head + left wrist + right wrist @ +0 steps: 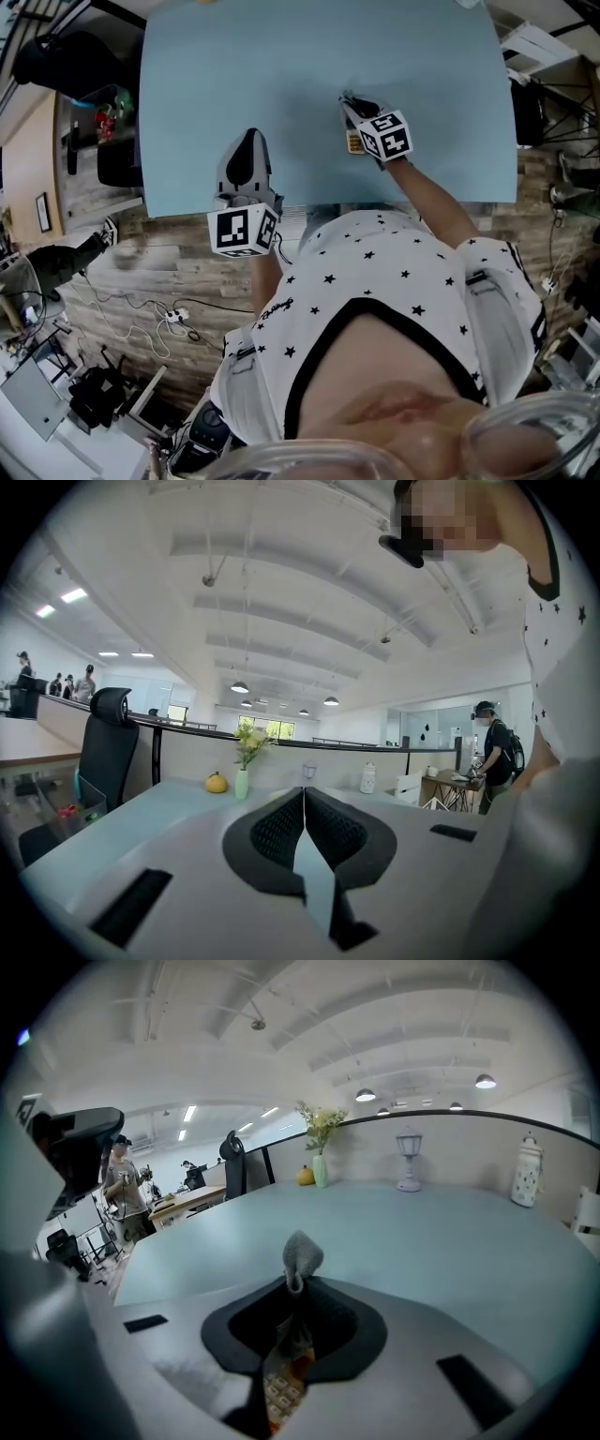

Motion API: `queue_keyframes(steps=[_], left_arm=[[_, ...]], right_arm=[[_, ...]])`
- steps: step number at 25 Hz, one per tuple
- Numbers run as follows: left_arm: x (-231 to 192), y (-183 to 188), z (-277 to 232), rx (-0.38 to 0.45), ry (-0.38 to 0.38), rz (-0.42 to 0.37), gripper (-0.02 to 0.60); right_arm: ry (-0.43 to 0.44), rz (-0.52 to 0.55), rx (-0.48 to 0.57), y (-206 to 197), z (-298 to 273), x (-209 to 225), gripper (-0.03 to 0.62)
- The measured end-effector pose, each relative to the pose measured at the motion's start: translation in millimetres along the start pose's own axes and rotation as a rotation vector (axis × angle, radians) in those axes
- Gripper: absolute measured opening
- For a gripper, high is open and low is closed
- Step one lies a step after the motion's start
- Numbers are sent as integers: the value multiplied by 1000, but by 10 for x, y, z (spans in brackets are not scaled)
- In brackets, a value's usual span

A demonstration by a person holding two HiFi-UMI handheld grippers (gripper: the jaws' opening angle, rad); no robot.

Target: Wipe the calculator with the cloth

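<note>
**Right gripper clamped on the cloth over the calculator; left gripper shut and empty**

The right gripper [295, 1283] has its jaws pressed together on a grey cloth [302, 1255]. A bunched tuft of the cloth sticks out just past the tips, and the rest hangs back through the gap between the dark pads. Directly under that gap, close to the gripper body, lies the calculator [279, 1393], showing rows of pale keys and an orange patch. Whether the cloth rests on the keys cannot be told. In the head view the same calculator [354, 142] peeks out from under this gripper [354, 105], on the light blue table [281, 75].

Ahead of the right jaws the table top runs bare to its far edge. There a vase of flowers [321, 1152] stands ahead and a little to the right, with a small orange object [306, 1177] just left of it. A small lamp [408, 1162] and a white lantern-shaped piece [528, 1174] stand further right.

The left gripper [304, 794] has its jaws closed tip to tip with nothing between them. In the head view it [249, 141] sits near the table's near edge, well apart from the right gripper and the calculator. Ahead of it and to its left are the same vase [242, 766] and a black office chair [105, 747].
</note>
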State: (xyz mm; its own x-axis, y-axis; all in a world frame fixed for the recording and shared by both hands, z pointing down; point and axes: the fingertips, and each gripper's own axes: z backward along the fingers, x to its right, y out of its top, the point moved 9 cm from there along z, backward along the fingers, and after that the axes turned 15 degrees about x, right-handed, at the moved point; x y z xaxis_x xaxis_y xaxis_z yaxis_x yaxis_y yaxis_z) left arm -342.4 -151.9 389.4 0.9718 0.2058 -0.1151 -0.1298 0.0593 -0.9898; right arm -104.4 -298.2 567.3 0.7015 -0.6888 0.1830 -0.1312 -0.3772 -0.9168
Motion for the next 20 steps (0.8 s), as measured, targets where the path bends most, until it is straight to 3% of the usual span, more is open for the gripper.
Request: queue_keyframes(steps=[6, 20], left_arm=[[-114, 53, 72, -3, 28, -7, 29], [-8, 65, -32, -4, -17, -13, 29]], right_arm=[[-1, 32, -22, -13, -80, -36, 43], [-63, 18, -20, -42, 72, 175, 43]])
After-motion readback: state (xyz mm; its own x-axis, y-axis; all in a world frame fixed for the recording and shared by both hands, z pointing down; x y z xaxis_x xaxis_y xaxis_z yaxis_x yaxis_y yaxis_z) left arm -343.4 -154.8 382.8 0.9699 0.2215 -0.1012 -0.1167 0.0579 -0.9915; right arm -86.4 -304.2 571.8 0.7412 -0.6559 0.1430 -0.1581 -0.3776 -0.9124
